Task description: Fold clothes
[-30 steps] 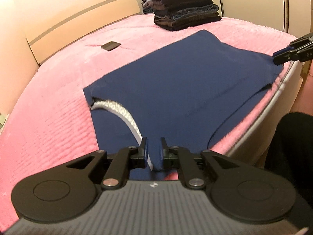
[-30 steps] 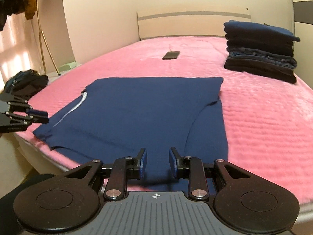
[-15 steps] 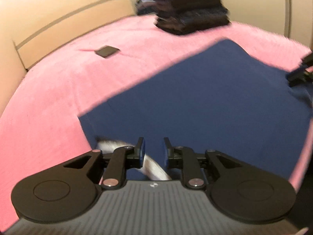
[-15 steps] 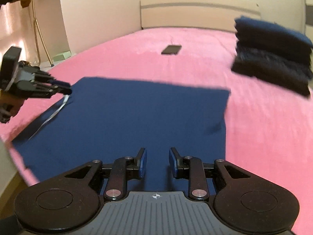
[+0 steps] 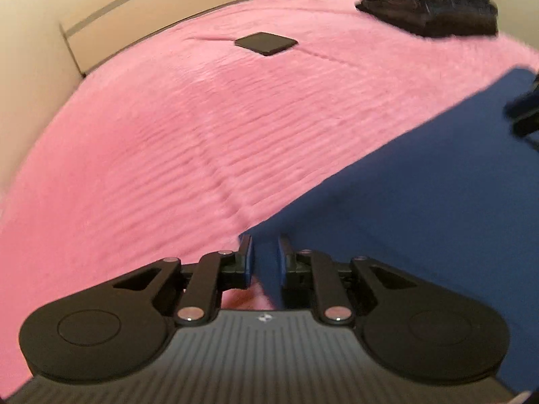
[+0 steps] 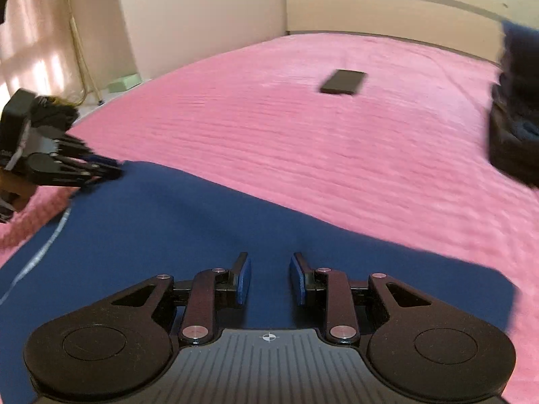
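A navy blue T-shirt lies flat on the pink bedspread, also in the left wrist view. My left gripper sits at the shirt's far left corner with a narrow gap between the jaws and navy cloth between them. It shows from the side in the right wrist view. My right gripper is open and empty just above the shirt near its far edge. It appears blurred in the left wrist view.
A stack of folded dark clothes stands at the far right of the bed, also in the right wrist view. A black phone lies mid-bed. The headboard and wall are behind.
Both grippers moved forward over the shirt from its near edge toward its far edge. The left gripper now sits at the far left corner. The white collar has dropped out of the left view.
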The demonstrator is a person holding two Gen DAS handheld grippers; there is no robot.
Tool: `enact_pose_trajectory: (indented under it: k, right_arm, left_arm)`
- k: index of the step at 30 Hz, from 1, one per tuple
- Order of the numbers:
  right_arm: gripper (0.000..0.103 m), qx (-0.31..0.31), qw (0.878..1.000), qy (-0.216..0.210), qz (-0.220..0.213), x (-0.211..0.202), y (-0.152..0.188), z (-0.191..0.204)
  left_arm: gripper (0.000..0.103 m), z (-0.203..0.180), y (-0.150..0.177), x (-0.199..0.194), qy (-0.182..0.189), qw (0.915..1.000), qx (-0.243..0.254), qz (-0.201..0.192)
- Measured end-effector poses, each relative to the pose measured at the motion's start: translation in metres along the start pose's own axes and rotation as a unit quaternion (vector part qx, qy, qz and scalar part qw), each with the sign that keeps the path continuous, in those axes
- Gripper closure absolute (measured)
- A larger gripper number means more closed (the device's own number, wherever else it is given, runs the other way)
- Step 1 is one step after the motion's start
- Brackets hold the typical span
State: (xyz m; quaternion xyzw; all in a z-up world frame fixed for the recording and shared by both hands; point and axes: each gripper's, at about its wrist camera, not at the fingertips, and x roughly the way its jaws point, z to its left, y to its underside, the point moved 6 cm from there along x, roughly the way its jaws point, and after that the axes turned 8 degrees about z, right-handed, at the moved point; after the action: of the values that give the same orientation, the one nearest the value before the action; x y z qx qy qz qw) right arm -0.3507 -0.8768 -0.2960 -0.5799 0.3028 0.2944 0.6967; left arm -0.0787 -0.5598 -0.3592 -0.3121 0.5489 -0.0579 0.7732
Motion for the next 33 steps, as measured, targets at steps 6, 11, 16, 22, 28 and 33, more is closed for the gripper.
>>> enact_pose_trajectory:
  k: [6,11,16,22,28,33]
  right_arm:
    - [0.075,0.07,0.995,0.073,0.006,-0.048,0.026,-0.066]
    - [0.074,0.057,0.996,0.049,-0.043,-0.057,-0.006,-0.024]
    - [0.074,-0.001,1.0,-0.007,-0.008,0.011,-0.032,0.036]
    - [0.075,0.082,0.996,0.028,-0.018,0.018,-0.016,-0.042]
    - [0.074,0.163,0.982,0.091,-0.025,-0.035,0.041,-0.122]
    - [0.073,0.131,0.98,0.151,-0.02,-0.079,0.048,-0.093]
  left_arm:
    - [0.088,0.0,0.0,-0.011,-0.03,0.9991,0.027,0.009]
    - [0.088,-0.026,-0.026,-0.038,0.016,0.9989,0.027,-0.036]
    - [0.088,-0.069,-0.042,-0.016,0.07,0.9962,0.043,-0.029]
    - [0.087,-0.039,-0.034,0.007,0.051,0.9985,0.0,-0.017]
    - [0.086,0.005,-0.013,0.01,0.028,0.9986,-0.044,-0.006]
    - [0.083,0.009,-0.006,0.001,0.004,0.999,-0.043,0.001]
